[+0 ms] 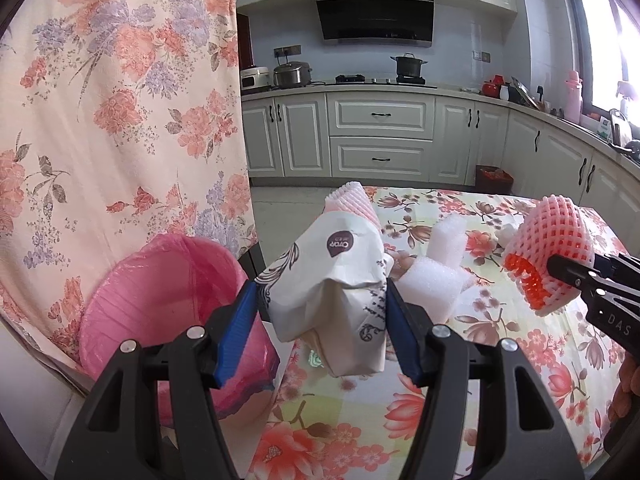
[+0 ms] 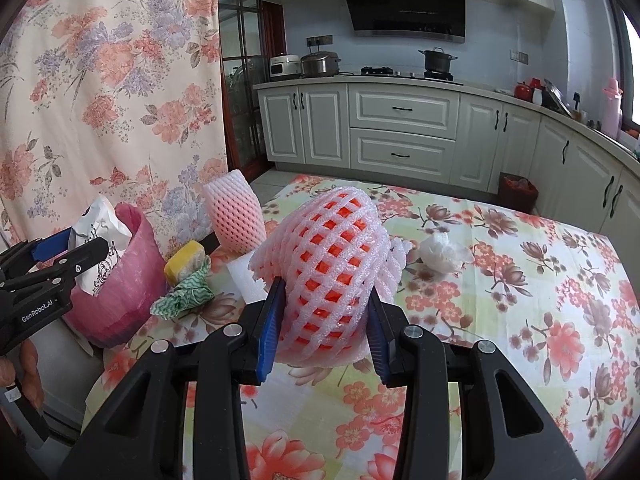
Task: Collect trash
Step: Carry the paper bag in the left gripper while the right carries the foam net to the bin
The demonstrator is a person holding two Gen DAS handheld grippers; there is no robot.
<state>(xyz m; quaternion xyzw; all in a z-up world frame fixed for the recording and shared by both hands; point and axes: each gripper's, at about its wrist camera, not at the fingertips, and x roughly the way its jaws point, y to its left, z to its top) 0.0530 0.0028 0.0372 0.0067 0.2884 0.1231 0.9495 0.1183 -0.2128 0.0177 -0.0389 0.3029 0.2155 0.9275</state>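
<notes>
Legible markings: "GenRobot.AI" in white on the black body of the left gripper [image 2: 70, 258], seen from the right wrist. "DAS" on the black body of the right gripper [image 1: 560, 276]. Printed script on the white paper bag [image 1: 332, 280] is unreadable.

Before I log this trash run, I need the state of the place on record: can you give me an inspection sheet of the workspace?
Surface: table under a floral cloth.
Job's things: pink-lined bin at the table's left edge; crumpled printed paper bag; foam fruit net with orange inside.
Clutter: upright pink foam sleeve, white foam blocks, yellow sponge, green-striped cloth, white crumpled wad.
Grippers: left tongs shut on the paper bag, near the bin; right tongs shut on the fruit net.
Cables: nothing seen.
Surroundings: floral curtain, kitchen cabinets.
</notes>
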